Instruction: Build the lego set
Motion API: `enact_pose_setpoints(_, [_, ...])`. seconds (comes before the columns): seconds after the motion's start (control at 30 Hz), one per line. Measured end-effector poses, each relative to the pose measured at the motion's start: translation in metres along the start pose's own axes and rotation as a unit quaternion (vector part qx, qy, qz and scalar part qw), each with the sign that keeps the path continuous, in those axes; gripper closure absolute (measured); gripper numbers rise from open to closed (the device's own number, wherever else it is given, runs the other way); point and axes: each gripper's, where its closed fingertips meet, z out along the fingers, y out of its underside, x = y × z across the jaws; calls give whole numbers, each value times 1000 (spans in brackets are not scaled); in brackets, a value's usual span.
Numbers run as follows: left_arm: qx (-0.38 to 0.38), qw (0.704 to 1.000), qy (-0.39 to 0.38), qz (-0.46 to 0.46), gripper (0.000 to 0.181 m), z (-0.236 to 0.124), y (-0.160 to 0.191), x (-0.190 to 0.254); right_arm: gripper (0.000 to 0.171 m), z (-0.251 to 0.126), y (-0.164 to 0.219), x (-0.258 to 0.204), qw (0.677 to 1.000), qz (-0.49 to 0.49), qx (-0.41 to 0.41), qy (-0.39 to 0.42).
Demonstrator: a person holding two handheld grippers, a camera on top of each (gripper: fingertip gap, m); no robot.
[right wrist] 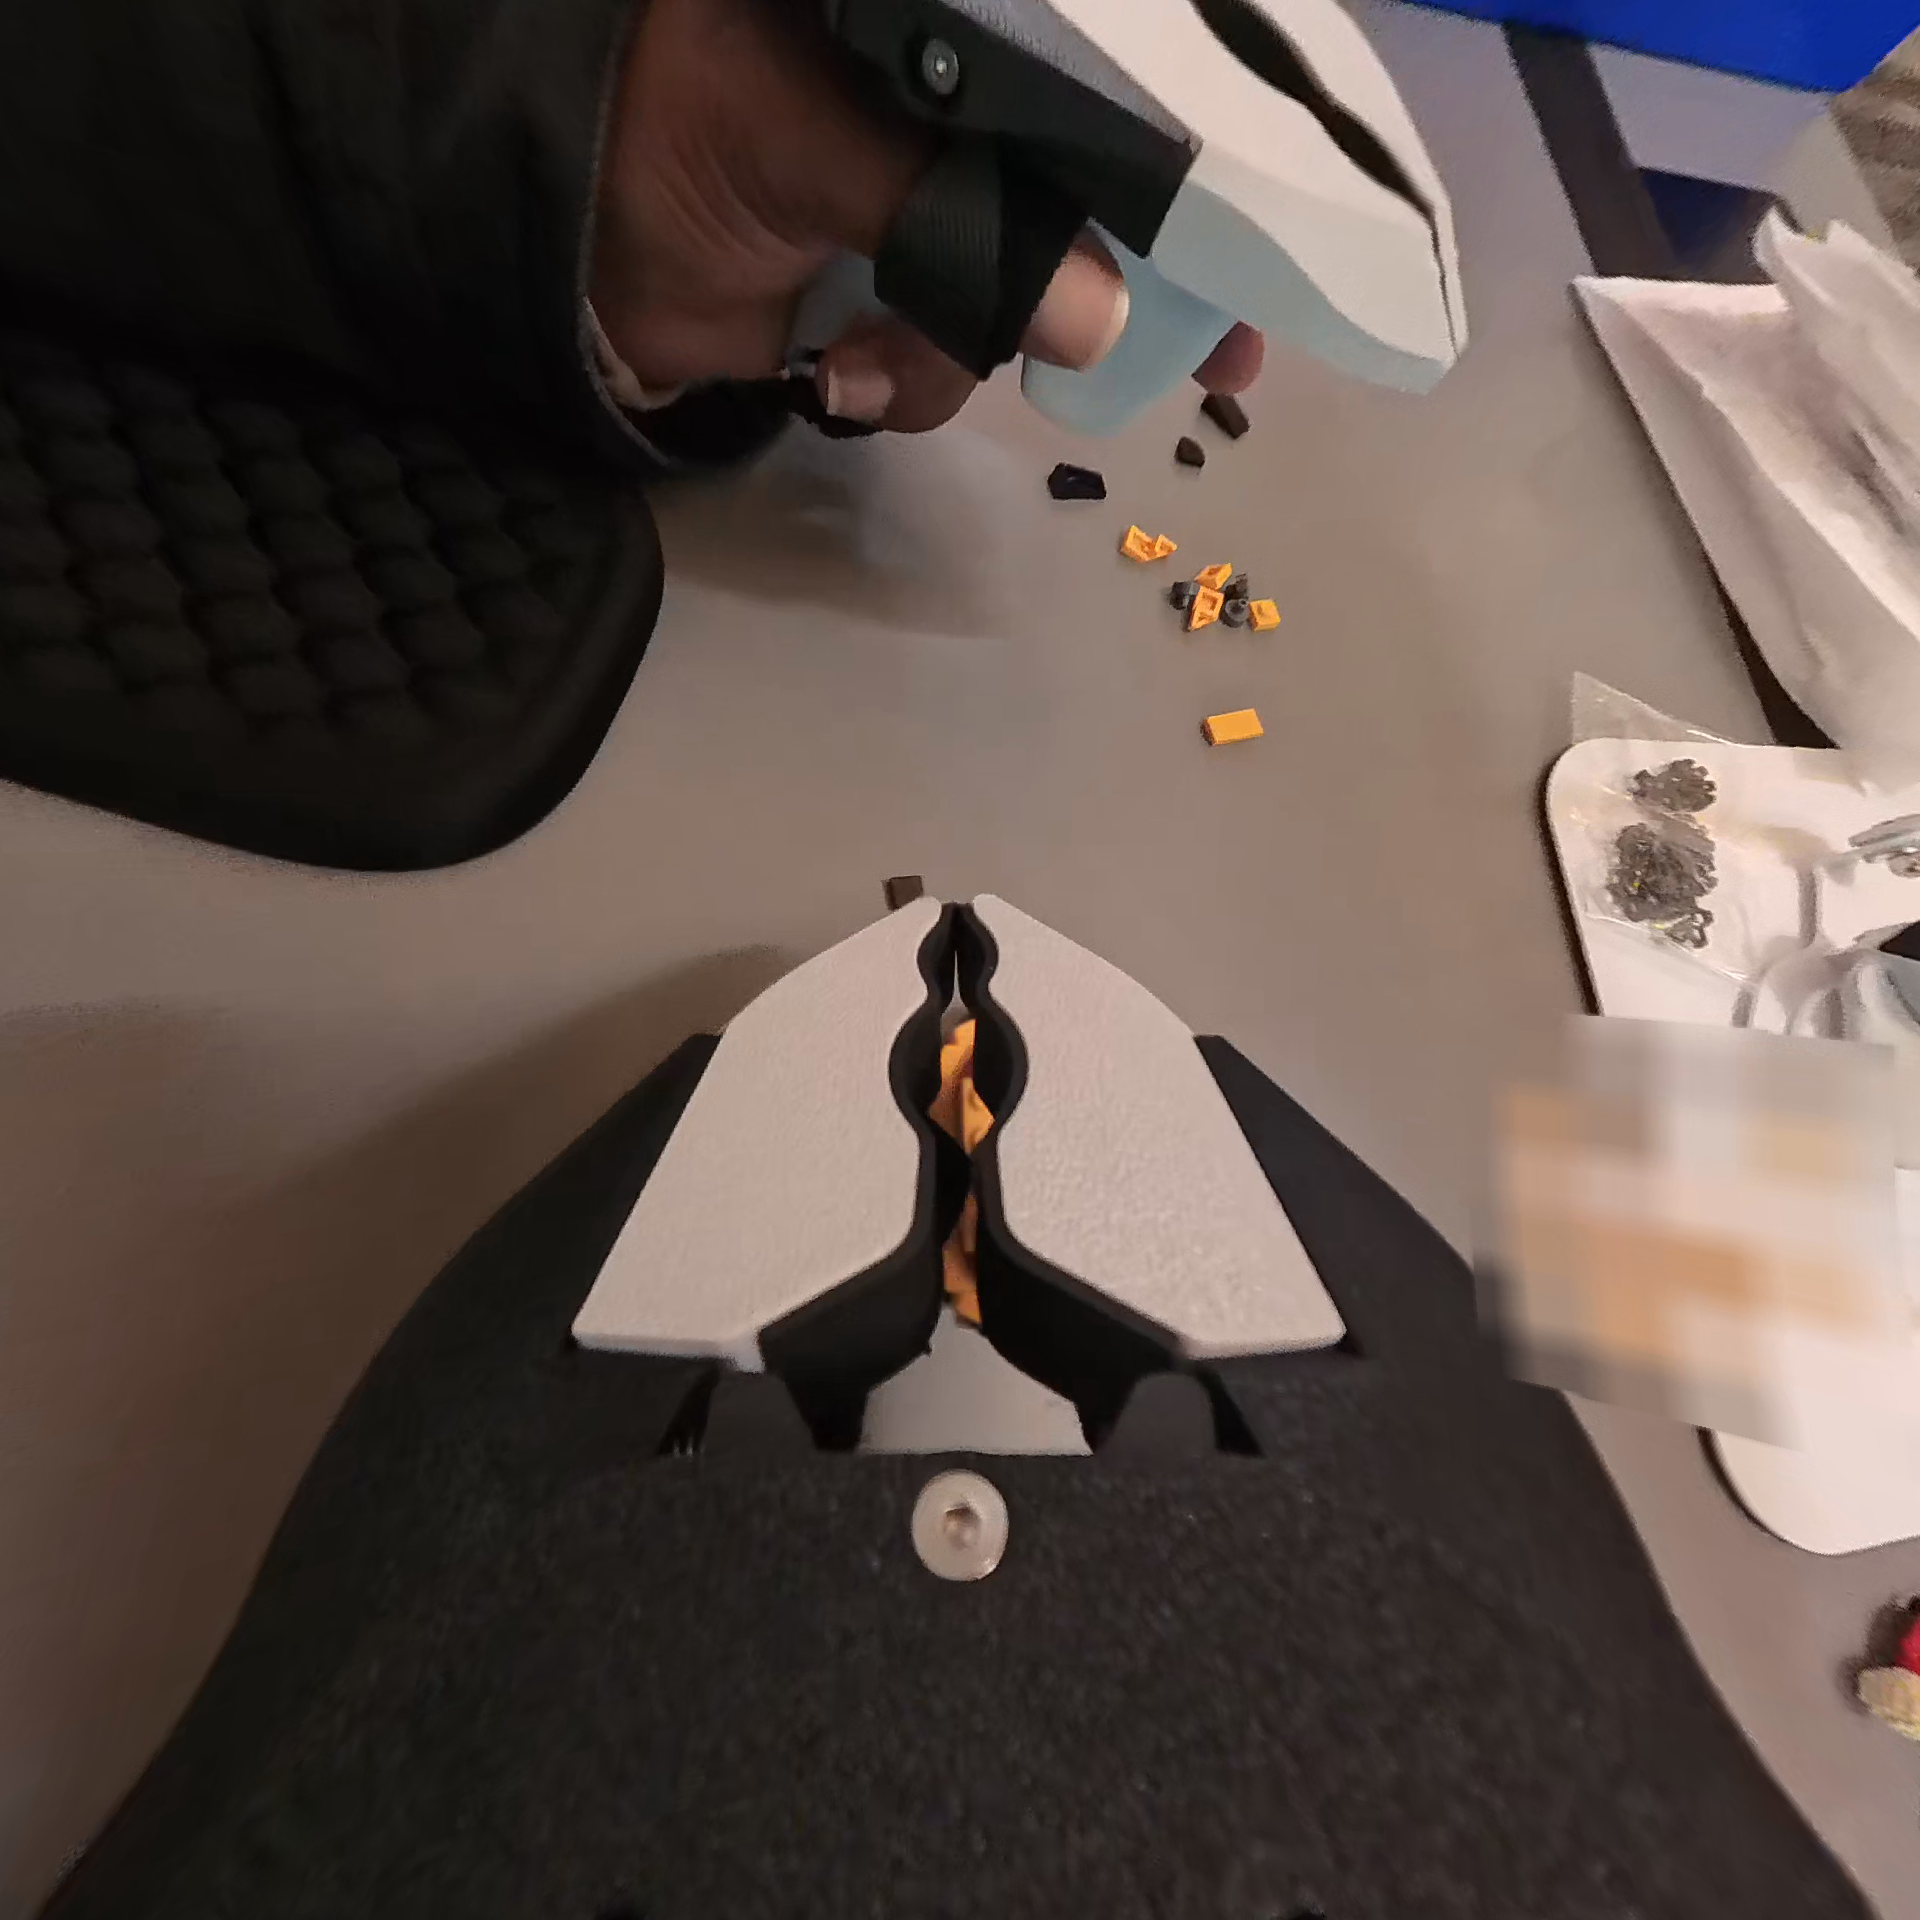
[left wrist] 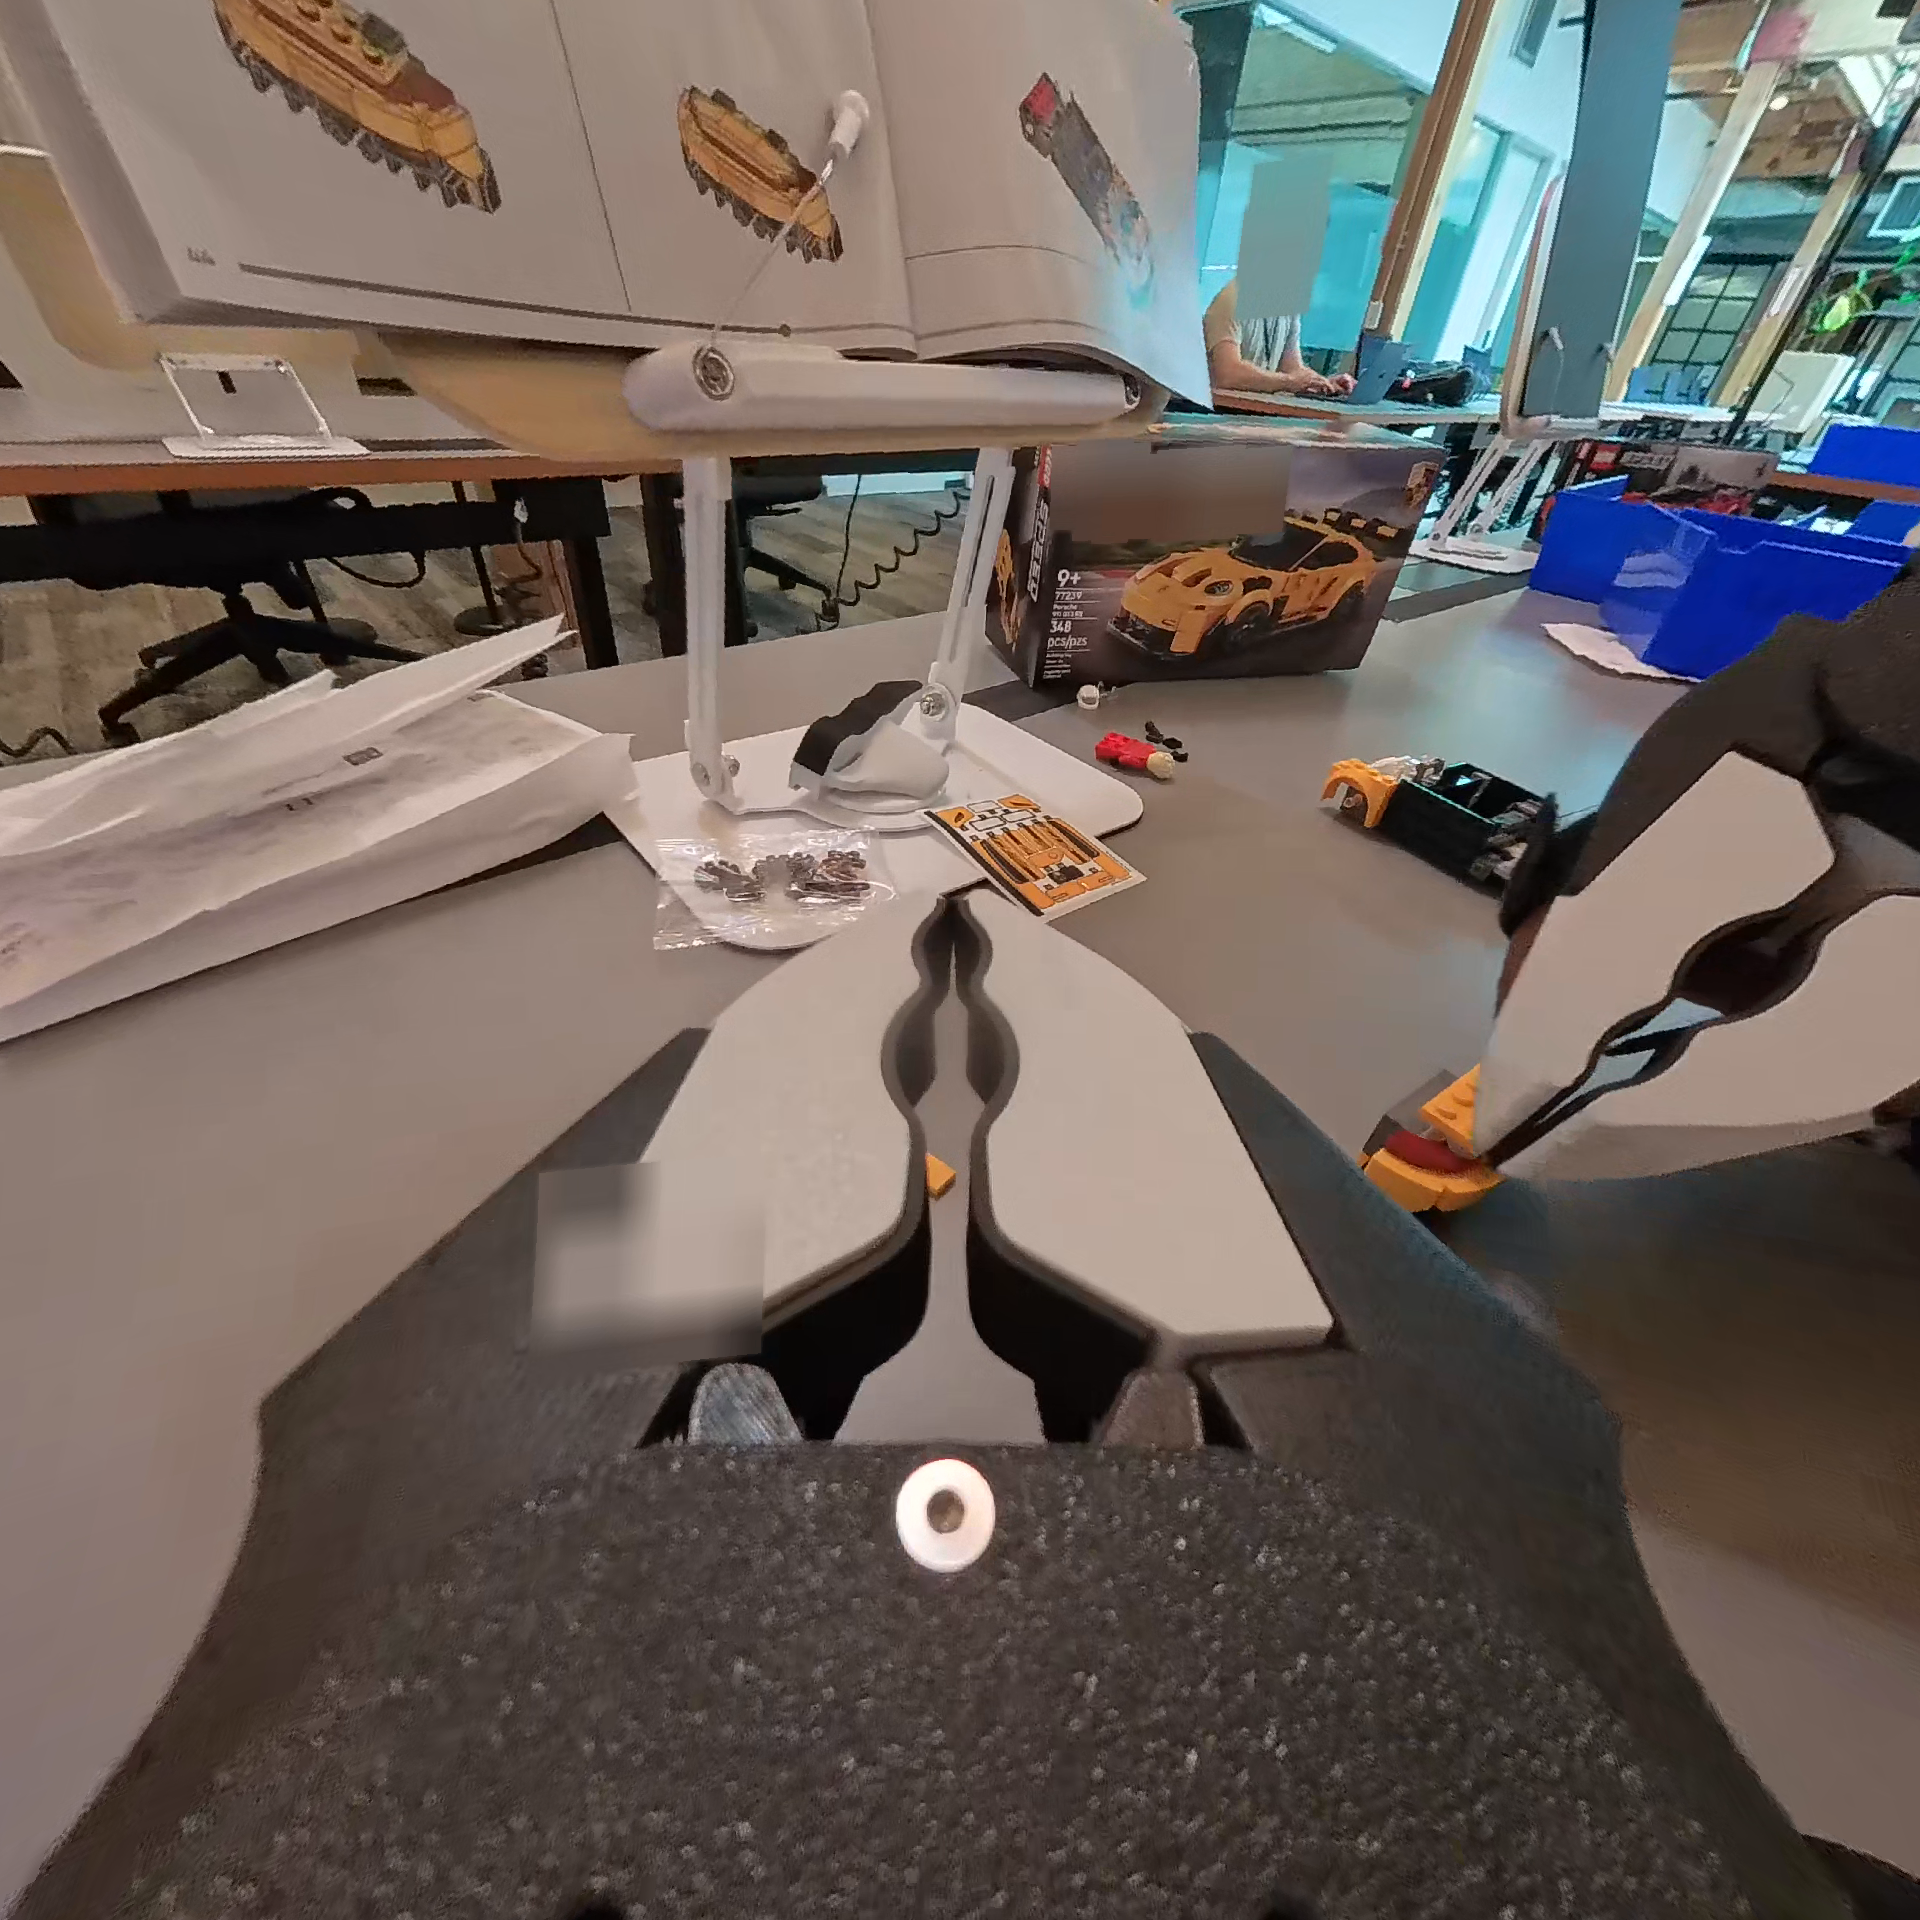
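Note:
My left gripper (left wrist: 954, 912) is shut with nothing visible between its tips, hovering over the grey table (left wrist: 1299, 935). A small orange piece (left wrist: 940, 1174) shows through the gap between its fingers. My right gripper (right wrist: 956, 914) is shut; it also shows in the left wrist view (left wrist: 1488, 1148), tips down against a small orange and red assembly (left wrist: 1429, 1169). Orange parts of that assembly (right wrist: 964, 1096) show through its finger gap; I cannot tell whether they are pinched. A partly built black and orange car chassis (left wrist: 1444, 816) lies farther back. Loose orange and dark pieces (right wrist: 1226, 601) and an orange tile (right wrist: 1232, 725) lie ahead.
An instruction book on a white stand (left wrist: 623, 156), the set's box (left wrist: 1216, 561), a sticker sheet (left wrist: 1039, 857), a bag of small parts (left wrist: 779, 873), paper bags (left wrist: 260, 800), minifigure parts (left wrist: 1132, 753) and blue bins (left wrist: 1714, 592) surround the area. A black cushion (right wrist: 260, 582) lies left. My right fingertips sit around 12 centimeters from my left ones. About 10 centimeters separates my left fingertips from the orange tile (right wrist: 1232, 725).

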Motion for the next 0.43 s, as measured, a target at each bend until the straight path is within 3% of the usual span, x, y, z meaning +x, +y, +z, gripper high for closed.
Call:
enact_pose_setpoints(0.17, [-4,1000,6,-3,181,1,2,1,169,8,-2,-1,998,-25,-40,-35])
enact_pose_setpoints(0.3, [-7,1000,11,-8,181,2,3,2,151,6,4,-4,993,-49,-85,-70])
enact_pose_setpoints(0.43, [-13,1000,15,-6,181,4,5,4,154,2,12,-4,984,-91,-121,-97])
